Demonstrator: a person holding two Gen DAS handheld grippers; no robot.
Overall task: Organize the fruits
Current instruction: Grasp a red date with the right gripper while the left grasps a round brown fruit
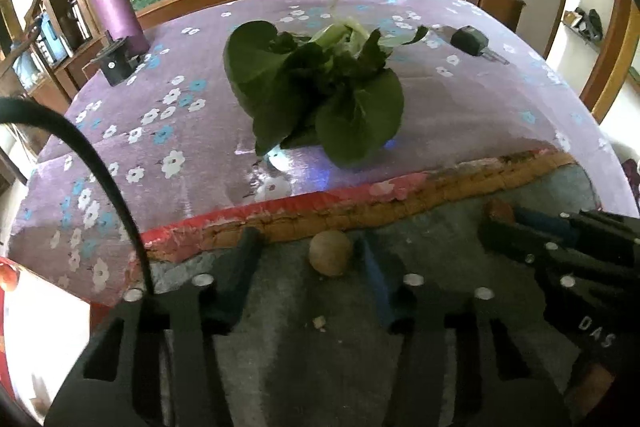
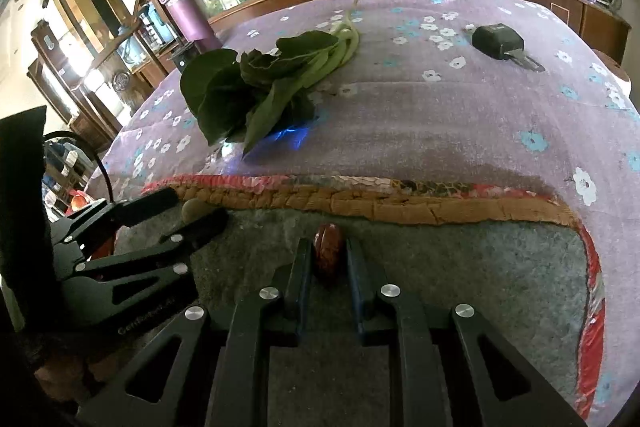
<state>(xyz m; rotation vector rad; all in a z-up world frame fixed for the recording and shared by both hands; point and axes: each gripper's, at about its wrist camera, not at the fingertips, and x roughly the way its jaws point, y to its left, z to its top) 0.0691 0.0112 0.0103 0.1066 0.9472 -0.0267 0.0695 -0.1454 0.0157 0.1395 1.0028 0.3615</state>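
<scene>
A small round tan fruit (image 1: 331, 253) lies on the grey mat (image 1: 288, 355) between the fingers of my left gripper (image 1: 308, 239). The right-hand finger is against it, while the left-hand finger stands a little apart, so the jaws are open around it. The right wrist view shows the same tan fruit (image 2: 192, 209) at the tips of the left gripper (image 2: 196, 207). My right gripper (image 2: 329, 243) is shut on a dark red, wrinkled oval fruit (image 2: 329, 257) just above the mat. In the left wrist view the right gripper (image 1: 506, 221) sits at the right with the red fruit (image 1: 500, 210) at its tips.
A bunch of leafy greens (image 1: 316, 91) and some green beans (image 2: 340, 47) lie on the purple flowered cloth (image 1: 168, 131) beyond the mat's red and brown border (image 1: 360, 205). A black car key (image 2: 498, 41) lies far right. A purple flask (image 1: 114, 3) and a small black stand (image 1: 116, 63) are far left.
</scene>
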